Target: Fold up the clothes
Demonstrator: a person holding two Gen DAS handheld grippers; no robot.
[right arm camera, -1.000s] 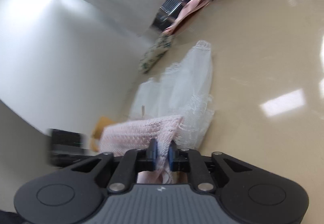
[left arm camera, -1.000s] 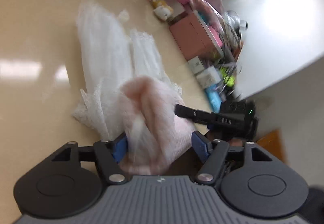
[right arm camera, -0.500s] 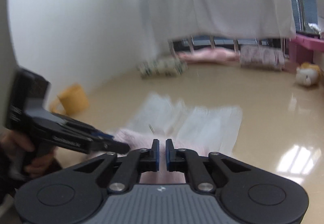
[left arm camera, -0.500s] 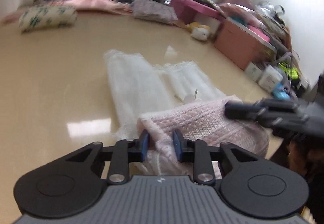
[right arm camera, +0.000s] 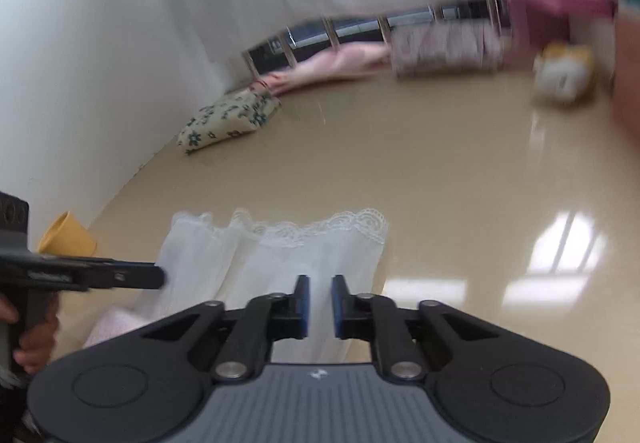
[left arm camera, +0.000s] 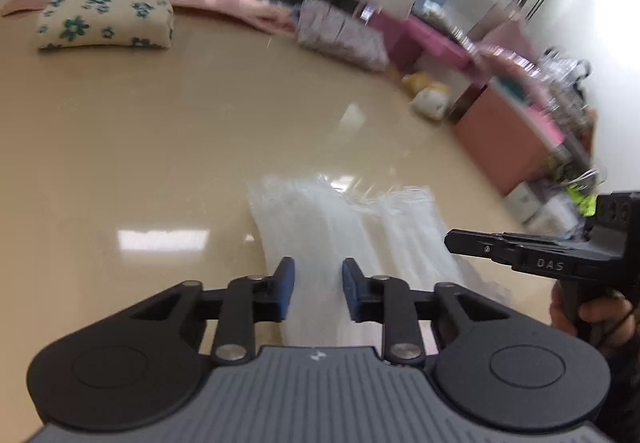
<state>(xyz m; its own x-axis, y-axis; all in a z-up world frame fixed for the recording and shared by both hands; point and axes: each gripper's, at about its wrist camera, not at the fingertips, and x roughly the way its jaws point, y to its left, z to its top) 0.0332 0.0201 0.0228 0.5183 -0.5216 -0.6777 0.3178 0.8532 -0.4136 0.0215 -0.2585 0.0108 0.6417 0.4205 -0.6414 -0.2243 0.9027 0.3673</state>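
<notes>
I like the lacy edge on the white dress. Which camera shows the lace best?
The right wrist view: the white dress lies sharp there, its scalloped lace trim clear along the far edge. In the left wrist view the dress is blurred, the lace just smeared.

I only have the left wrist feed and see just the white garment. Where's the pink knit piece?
Observer: The pink knit piece lies beside the white garment's near left corner.
Operator: The garment's far edge is blurred here. What is it like?
Observer: It ends in a scalloped lace hem, lying flat on the floor.
Operator: Anything left of it?
Observer: A yellow thing, perhaps a paper bag, by the wall, apart from the garment.
</notes>
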